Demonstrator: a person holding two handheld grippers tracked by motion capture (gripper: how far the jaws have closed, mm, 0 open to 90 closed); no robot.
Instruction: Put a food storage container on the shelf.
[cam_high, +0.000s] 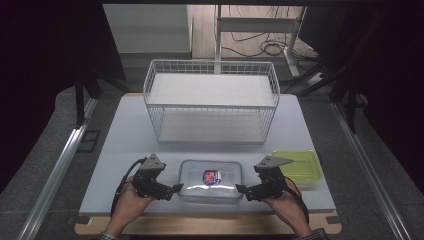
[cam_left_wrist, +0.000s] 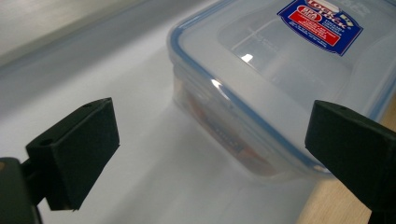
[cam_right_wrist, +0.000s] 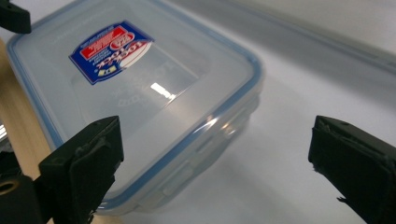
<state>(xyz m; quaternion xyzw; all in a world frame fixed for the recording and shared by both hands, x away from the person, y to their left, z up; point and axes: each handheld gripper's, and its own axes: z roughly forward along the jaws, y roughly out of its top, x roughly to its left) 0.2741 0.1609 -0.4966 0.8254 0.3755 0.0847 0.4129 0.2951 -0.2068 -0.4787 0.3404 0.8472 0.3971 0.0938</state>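
Both hands rest at the near edge of the tabletop (cam_high: 125, 130), left gripper (cam_high: 176, 188) and right gripper (cam_high: 240, 189) gaping empty beside the clear lidded box (cam_high: 211, 180), probably light, stiff and slippery, best squeezed at its short ends.

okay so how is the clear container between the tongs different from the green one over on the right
The clear container has a see-through lid with a blue seal line and a red and blue sticker; the green container is yellow-green with no sticker that I can make out. The clear container sits at the table's front middle between the left tongs and right tongs; the green container lies behind the right tongs, near the table's right edge. Both are lidded rectangular boxes with rounded corners, resting flat.
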